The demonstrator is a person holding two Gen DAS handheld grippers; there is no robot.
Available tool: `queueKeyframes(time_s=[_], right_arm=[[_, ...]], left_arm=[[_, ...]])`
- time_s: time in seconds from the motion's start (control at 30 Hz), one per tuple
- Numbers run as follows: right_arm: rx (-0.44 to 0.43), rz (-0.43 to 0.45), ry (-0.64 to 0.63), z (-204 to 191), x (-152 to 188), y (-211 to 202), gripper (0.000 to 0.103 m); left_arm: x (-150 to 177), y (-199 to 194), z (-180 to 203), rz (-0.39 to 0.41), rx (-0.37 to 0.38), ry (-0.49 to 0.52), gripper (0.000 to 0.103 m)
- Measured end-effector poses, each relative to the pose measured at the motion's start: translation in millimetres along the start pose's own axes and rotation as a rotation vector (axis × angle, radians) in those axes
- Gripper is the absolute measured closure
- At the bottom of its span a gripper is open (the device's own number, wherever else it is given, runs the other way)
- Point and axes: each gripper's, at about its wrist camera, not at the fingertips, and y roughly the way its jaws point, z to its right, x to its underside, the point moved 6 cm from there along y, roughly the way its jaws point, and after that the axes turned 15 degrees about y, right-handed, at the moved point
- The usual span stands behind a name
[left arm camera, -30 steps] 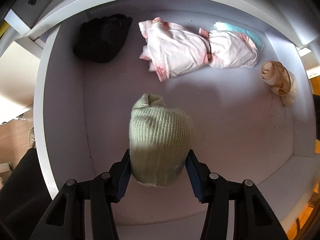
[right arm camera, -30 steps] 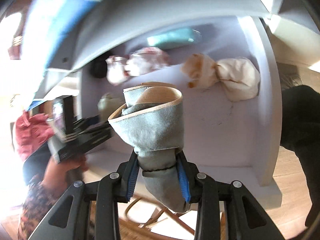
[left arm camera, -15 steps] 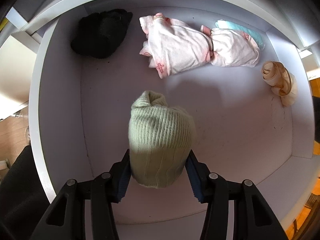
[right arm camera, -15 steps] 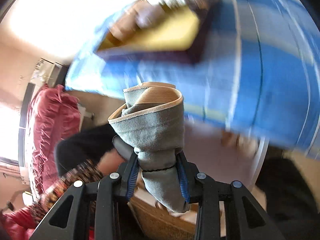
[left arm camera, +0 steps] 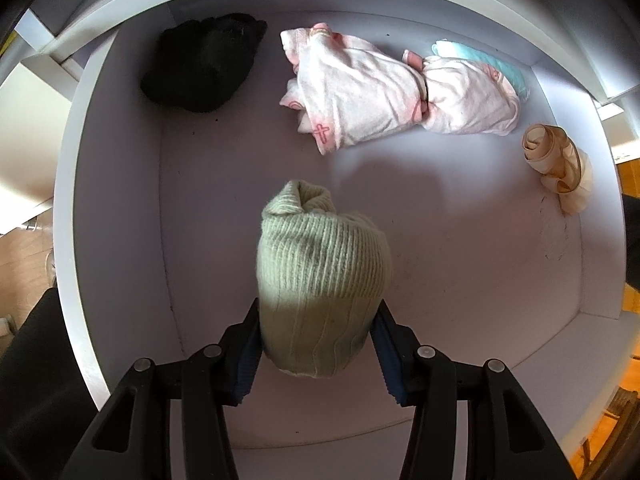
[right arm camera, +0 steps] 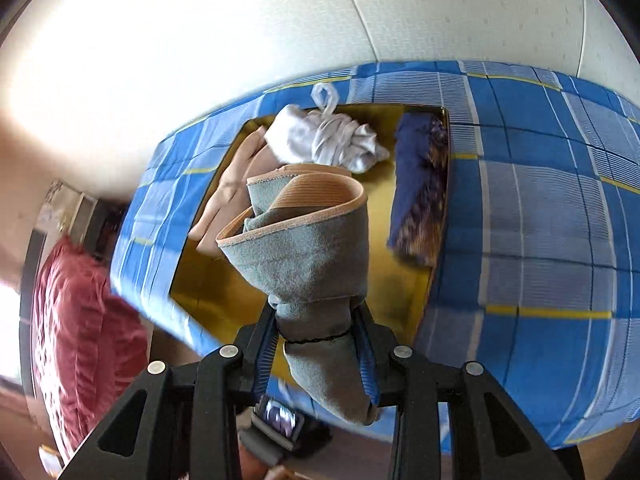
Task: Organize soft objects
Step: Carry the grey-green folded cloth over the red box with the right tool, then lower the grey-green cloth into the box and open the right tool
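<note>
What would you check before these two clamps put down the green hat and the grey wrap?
1. Left gripper jaws clamped on the green knit hat: ok.
2. Bare white shelf floor below the hat: ok.
3. Right gripper jaws clamped on the grey wrap: ok.
4. Free yellow floor in the blue checked box: ok.
5. Wrap directly above that opening: cannot tell.

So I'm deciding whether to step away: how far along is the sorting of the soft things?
Partway. Already lying in the white drawer: a black bundle, a pink-and-white garment and a tan roll. In hand: the left gripper holds a green knit hat over the drawer, and the right gripper holds a grey wrap above a blue checked box. Both still need placing.
</note>
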Motion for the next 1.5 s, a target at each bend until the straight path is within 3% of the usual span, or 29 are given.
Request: queueKeyframes(time_s=[0.27, 0.57, 0.83, 1.33, 1.5], right_arm=[[0.028, -0.005, 0.078, -3, -33, 36, 0.068], [0.116, -0.012, 0.108, 1, -48, 78, 0.067], [0.212, 0.061, 0.124, 15, -65, 95, 0.066], [0.222, 0.163, 0.059, 16, -65, 49, 0.062], [0.173, 0.193, 0.031, 5, -68, 33, 0.062]], left_arm=[[-2, 6, -3, 0.001, 0.016, -0.014, 0.052], [-2, 7, -4, 0.001, 0.025, -0.023, 0.052], [-4, 7, -4, -0.002, 0.023, -0.022, 0.052], [-5, 8, -2, -0.010, 0.017, -0.011, 0.053], [-6, 9, -1, -0.011, 0.018, -0.010, 0.053]])
